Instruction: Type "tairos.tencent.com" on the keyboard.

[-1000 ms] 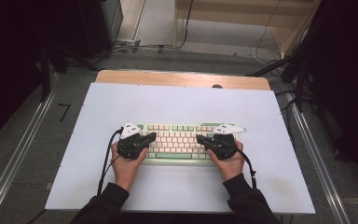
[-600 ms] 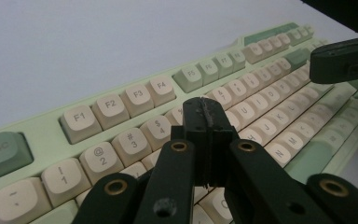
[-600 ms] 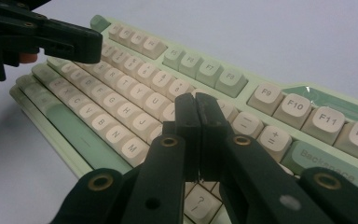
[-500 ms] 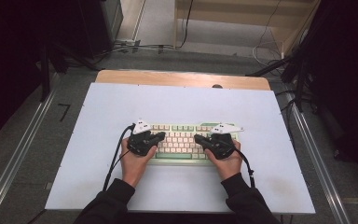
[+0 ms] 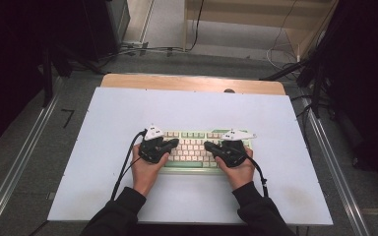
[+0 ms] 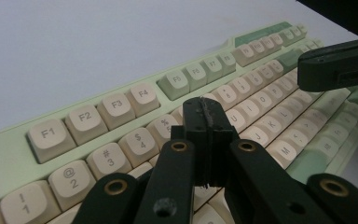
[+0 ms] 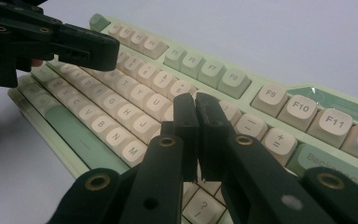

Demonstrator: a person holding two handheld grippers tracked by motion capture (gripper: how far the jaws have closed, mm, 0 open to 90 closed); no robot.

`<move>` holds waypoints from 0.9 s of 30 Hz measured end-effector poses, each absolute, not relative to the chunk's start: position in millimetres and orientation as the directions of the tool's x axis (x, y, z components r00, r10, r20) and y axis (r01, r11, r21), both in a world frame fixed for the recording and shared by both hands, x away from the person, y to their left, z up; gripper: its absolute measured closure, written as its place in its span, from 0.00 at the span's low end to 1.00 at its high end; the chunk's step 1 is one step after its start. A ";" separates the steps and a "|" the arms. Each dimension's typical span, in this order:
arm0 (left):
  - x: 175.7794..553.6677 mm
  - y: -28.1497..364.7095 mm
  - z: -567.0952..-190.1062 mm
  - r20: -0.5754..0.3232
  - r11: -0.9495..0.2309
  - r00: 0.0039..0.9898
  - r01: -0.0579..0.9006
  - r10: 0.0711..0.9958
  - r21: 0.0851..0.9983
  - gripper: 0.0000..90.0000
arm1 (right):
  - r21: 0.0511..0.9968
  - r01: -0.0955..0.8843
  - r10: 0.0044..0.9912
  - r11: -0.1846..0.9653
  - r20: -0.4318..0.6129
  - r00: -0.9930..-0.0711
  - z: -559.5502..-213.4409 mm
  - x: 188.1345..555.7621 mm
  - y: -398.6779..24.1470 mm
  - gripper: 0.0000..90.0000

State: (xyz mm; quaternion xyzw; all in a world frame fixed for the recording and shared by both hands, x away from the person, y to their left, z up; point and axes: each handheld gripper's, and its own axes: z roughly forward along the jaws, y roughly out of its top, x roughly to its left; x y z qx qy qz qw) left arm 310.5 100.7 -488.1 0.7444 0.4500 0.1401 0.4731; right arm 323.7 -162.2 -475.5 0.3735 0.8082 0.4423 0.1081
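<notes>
The left gripper (image 5: 170, 143) is clenched with nothing between its jaws, its black tips poised over the number row of the keyboard (image 5: 192, 147), about above the 5 and 6 keys in the left gripper view (image 6: 209, 122). The right gripper (image 5: 210, 146) is likewise clenched on nothing, only a thin slit between its jaws, and it hangs over the right half of the keys (image 7: 196, 122). The keyboard lies flat on the table (image 5: 128, 108), a little toward 6 o'clock of its middle, between the two hands; each gripper points inward across it, the left from 9 o'clock, the right from 3 o'clock, their tips well apart. Nothing else rests on the white sheet that covers the table; a strip of bare wood (image 5: 192, 82) shows along its edge at 12 o'clock. A black cable (image 5: 126, 162) trails from the left gripper toward 7 o'clock, over the sheet. The keyboard has a pale green plastic case, cream keycaps with grey lettering and some green keys, all gently dished and round-cornered. The jaws are matt black plastic bars with brass-coloured rivets, their inner pads ribbed. Dark sleeves (image 5: 113, 216) cover both forearms.
</notes>
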 end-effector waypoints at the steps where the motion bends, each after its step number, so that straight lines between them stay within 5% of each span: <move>1: 310.8 100.0 -488.4 -0.217 -0.151 0.559 0.538 0.801 0.829 1.00 | 0.796 0.508 0.699 0.330 0.156 -0.698 -475.5 323.8 -162.1 0.95; 27: 318.0 93.0 -496.0 -0.219 -0.174 0.552 0.573 0.805 0.801 1.00 | 0.792 0.506 0.693 0.341 0.152 -0.705 -475.7 323.3 -160.6 0.96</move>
